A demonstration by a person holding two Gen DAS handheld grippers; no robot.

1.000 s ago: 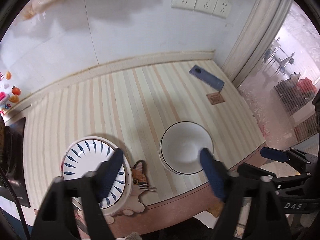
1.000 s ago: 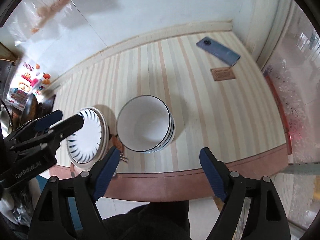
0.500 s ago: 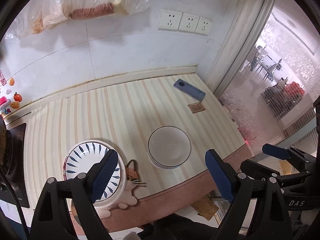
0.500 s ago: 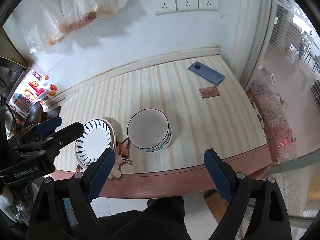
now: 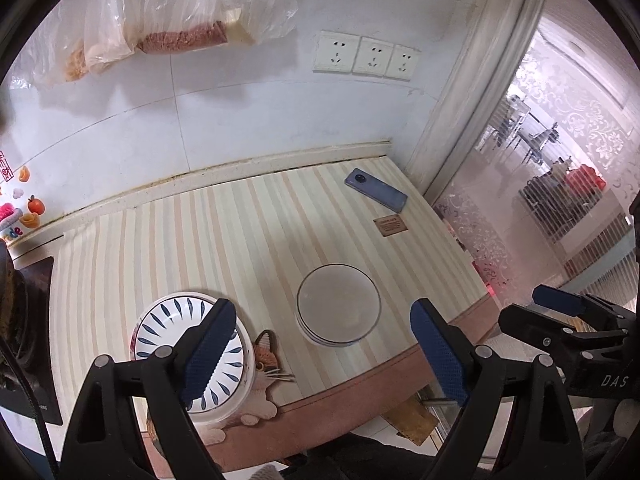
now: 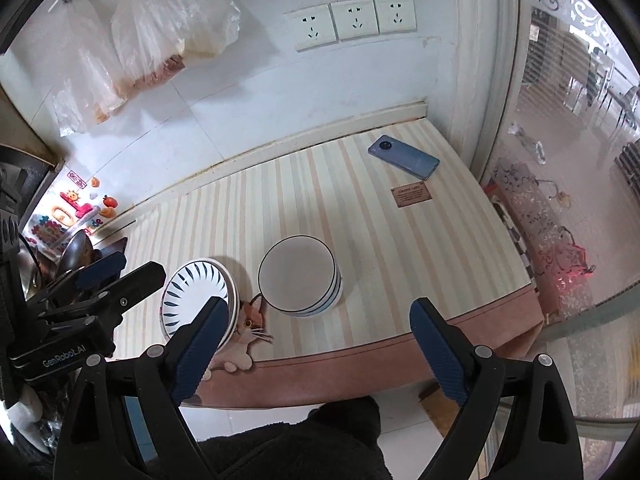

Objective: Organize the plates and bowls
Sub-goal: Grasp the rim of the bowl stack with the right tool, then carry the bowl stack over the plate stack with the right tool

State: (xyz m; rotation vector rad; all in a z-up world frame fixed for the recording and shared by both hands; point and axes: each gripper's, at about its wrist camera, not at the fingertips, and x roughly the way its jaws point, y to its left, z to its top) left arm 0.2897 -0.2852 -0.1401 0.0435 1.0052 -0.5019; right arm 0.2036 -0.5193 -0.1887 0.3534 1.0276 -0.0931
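The left gripper stood wide, its blue-padded fingers spread well apart with nothing between them, and it hung above the near edge of the tabletop. The right gripper was equally wide and empty, also raised above the near edge. In the right wrist view the left gripper appeared at the left side of the frame, beside the plates.

The stack of bowls sat upright on the striped tabletop near its front edge, openings facing up. The bowls were white with a thin dark rim line; from the right wrist view several nested rims showed along the right side. As round items, they had no distinct long axis.

The stack of plates lay flat just left of the bowls, close but apart, face up. The top plate carried a ring of blue leaf strokes radiating from a white centre. The stack rested partly over a cat-shaped mat at the tabletop front edge.

A blue phone lay face down near the far right corner, its long axis running diagonally from far left to near right. A small brown card lay just in front of it. Three wall sockets and hanging plastic bags occupied the tiled wall behind.
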